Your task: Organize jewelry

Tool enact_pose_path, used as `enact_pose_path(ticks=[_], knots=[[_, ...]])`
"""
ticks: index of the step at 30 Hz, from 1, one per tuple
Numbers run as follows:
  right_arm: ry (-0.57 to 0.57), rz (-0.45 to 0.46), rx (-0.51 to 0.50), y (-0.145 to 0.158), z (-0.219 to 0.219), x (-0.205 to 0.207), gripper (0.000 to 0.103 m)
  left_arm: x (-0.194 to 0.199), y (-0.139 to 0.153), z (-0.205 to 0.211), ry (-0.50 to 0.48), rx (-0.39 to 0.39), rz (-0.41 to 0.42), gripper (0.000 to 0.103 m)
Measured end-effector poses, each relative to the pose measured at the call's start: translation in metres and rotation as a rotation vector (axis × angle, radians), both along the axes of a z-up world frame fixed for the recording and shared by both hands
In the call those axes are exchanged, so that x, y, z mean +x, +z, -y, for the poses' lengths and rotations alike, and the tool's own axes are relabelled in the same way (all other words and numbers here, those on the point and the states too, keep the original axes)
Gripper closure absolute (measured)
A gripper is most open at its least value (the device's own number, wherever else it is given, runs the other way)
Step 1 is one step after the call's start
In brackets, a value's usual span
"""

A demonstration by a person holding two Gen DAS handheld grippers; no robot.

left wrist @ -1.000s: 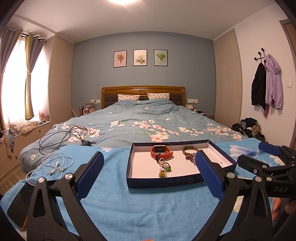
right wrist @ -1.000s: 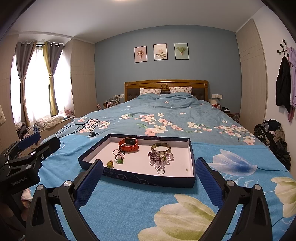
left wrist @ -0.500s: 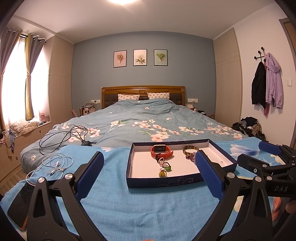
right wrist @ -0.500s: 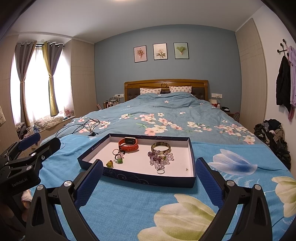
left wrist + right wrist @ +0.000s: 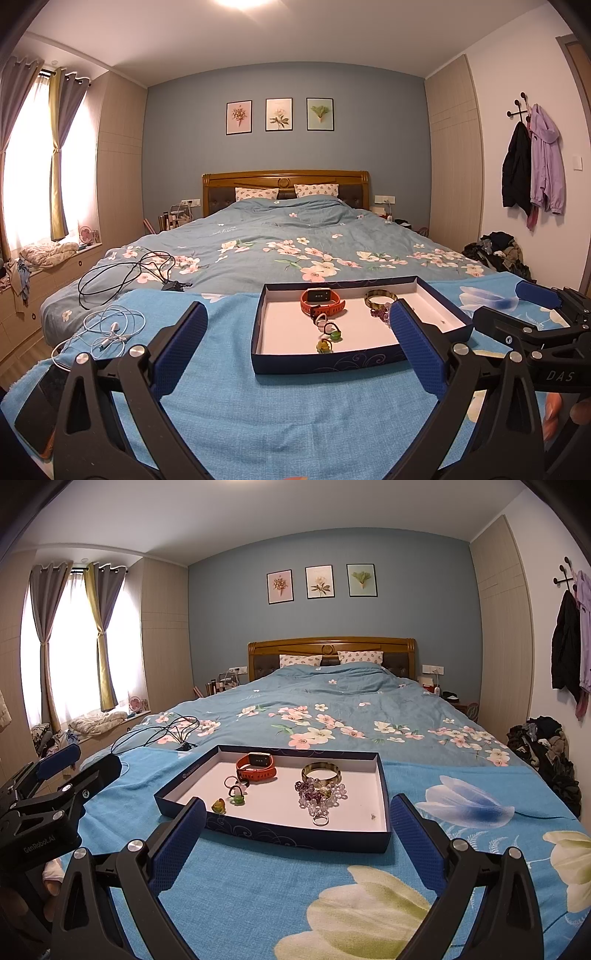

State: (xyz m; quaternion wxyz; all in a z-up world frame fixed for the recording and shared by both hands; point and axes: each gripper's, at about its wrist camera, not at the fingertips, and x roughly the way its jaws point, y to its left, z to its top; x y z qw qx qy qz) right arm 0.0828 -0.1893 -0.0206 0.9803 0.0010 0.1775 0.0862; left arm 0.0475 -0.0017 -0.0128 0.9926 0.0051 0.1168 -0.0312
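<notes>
A dark blue box tray with a white floor lies on the blue bedspread. In it lie an orange smartwatch, a gold bangle, a purple and clear bead bracelet, a silver ring, small rings and green and yellow charms. My left gripper is open and empty, just short of the tray. My right gripper is open and empty at the tray's near wall.
White earphones and black cables lie on the bed at the left. A dark phone lies at the left edge. Clothes are piled on the floor at the right. The bed stretches back to the wooden headboard.
</notes>
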Motion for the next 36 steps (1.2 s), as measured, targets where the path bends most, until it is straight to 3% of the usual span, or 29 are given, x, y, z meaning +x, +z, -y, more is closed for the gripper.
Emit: enact_pose_path(ticks=[36], knots=[[-0.002,0.0,0.001,0.0012,0.0006,0.0026,0.007,0.0014,-0.0011,0.0005,-0.001,0.003,-0.002,0.006]])
